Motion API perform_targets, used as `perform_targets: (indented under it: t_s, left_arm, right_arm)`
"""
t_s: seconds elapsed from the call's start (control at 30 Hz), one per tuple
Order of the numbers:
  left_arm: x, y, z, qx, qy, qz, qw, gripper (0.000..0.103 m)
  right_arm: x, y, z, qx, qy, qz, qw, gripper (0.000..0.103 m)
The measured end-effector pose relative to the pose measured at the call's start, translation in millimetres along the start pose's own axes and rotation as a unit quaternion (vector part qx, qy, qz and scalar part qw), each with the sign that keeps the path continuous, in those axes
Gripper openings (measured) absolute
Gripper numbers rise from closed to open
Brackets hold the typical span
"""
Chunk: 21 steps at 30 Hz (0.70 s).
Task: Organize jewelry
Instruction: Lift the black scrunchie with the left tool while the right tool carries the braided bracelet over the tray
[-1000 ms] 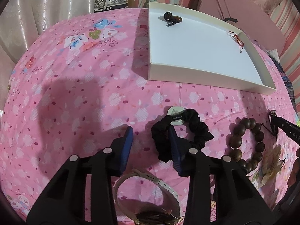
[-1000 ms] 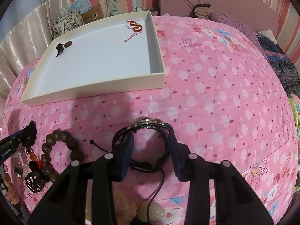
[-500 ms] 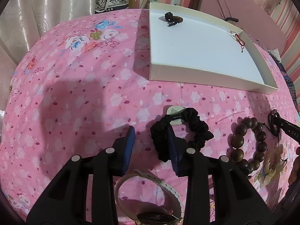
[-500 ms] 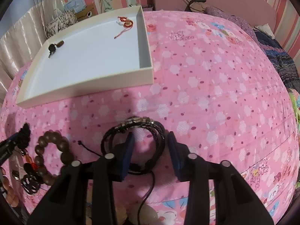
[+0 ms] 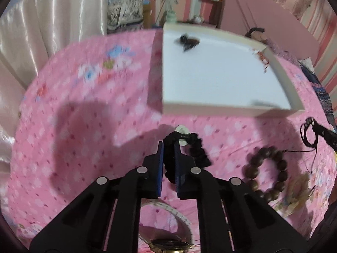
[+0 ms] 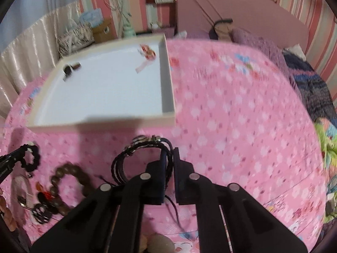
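Note:
My left gripper (image 5: 168, 147) is shut on a black fabric scrunchie (image 5: 195, 147), lifted a little off the pink bedspread. My right gripper (image 6: 169, 154) is shut on a black braided cord bracelet (image 6: 134, 154) with a metal clasp, also raised. The white tray (image 5: 231, 107) lies ahead; it also shows in the right wrist view (image 6: 101, 124). In it lie a dark small piece (image 5: 188, 41) and a red charm (image 6: 148, 52). The left gripper with the scrunchie (image 6: 29, 158) shows at the right wrist view's left edge.
A brown wooden bead bracelet (image 5: 265, 175) and a pale flower piece (image 5: 297, 191) lie right of the left gripper. A watch with a white strap (image 5: 168, 227) lies under it. Dark clips and red beads (image 6: 42, 202) lie at lower left. Curtains and shelves stand behind.
Both grippers have shut, the left on the scrunchie and the right on the black bracelet, and both have lifted and moved towards the tray.

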State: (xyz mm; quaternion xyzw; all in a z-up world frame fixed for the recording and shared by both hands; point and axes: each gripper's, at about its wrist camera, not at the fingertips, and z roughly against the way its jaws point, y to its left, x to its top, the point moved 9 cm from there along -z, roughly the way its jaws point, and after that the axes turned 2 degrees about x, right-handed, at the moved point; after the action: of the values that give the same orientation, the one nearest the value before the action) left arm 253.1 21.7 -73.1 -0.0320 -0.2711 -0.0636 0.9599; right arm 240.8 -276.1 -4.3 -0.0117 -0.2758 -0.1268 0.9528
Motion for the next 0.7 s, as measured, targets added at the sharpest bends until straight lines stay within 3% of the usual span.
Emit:
perform_targets:
  t_s: [0.17, 0.33, 0.7]
  left_arm:
    - [41.3, -15.5, 29.6, -0.013, -0.037, -0.014, 0.9991, 0.007]
    - [94.1, -34.7, 38.0, -0.025, -0.064, -0.023, 0.9974, 0.007]
    - [175.7, -78.5, -30.0, -0.049, -0.041, -0.022, 0.9977, 0.007]
  right_arm:
    - [45.8, 15.2, 19.5, 0.014, -0.038, 0.006, 0.999, 0.006]
    - [87.2, 32.7, 3.3, 0.037, -0.041, 0.001, 0.998, 0.006]
    - [160.9, 66.6, -64.0, 0.041, -0.04, -0.001, 0.998, 0.006]
